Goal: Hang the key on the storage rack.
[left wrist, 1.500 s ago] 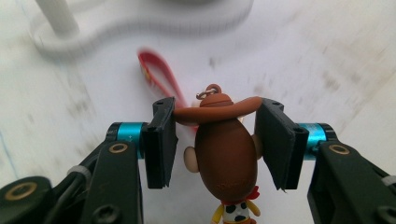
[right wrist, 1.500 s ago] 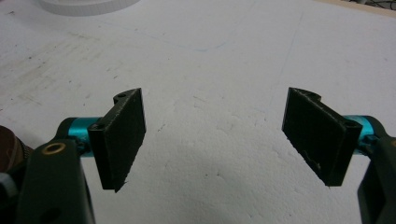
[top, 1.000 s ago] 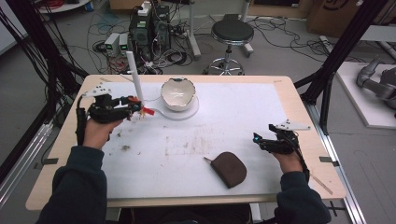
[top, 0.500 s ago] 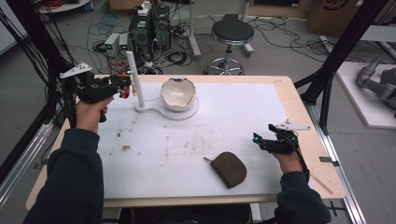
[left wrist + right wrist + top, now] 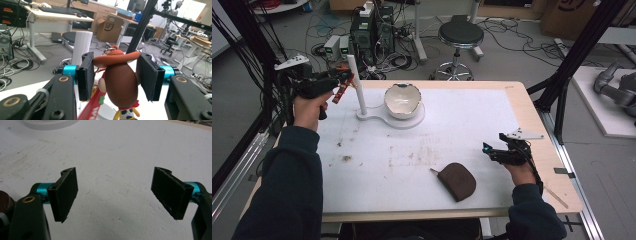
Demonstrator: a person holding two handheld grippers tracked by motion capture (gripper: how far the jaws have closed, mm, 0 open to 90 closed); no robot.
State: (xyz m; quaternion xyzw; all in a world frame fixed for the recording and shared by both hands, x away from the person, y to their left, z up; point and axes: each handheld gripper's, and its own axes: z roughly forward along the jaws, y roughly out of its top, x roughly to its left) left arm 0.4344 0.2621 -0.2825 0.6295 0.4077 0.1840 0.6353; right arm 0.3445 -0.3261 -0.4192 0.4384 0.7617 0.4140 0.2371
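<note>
At the table's far-left corner, the left gripper clamps a cowboy keychain just beside the top of the white post. I'd judge hanging it the step: raise the ring (hidden behind the hat) above the post tip, then lower squarely. The right gripper rests agape near the right edge.

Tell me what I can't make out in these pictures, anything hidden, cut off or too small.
- Left gripper view: the cowboy figure runs off the bottom edge, so its body and the red strap are cut off.
- High view: the figure is too small to identify.
- Left gripper view: the figure hides the white post's base.
- Right gripper view: the brown pouch is cut off at the left edge.
</note>
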